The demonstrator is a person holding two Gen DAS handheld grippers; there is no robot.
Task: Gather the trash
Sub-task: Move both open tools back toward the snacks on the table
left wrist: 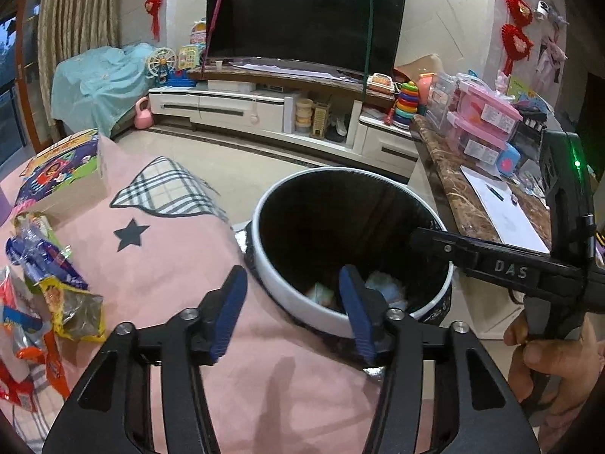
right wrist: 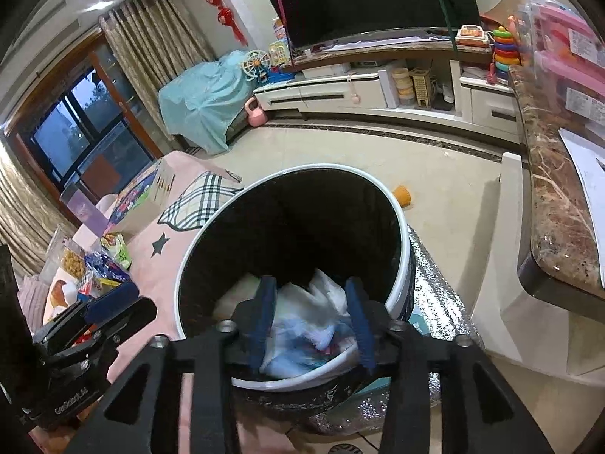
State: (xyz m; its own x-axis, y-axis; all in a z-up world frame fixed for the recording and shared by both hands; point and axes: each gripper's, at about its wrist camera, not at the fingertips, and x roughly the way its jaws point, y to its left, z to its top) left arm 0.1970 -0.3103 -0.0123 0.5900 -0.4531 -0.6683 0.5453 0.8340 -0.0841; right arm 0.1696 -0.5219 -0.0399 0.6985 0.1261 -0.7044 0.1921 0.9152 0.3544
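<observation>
A round trash bin with a white rim and black inside stands beside the pink-covered table; it also shows in the right wrist view. White and blue crumpled trash lies in its bottom. Several snack wrappers lie on the table's left; they also show in the right wrist view. My left gripper is open and empty over the table edge by the bin rim. My right gripper is open over the bin mouth, nothing between its pads.
A colourful box sits on the table at far left. A marble counter with paper and pink boxes runs along the right. A TV and white cabinet stand behind. An orange cup lies on the floor.
</observation>
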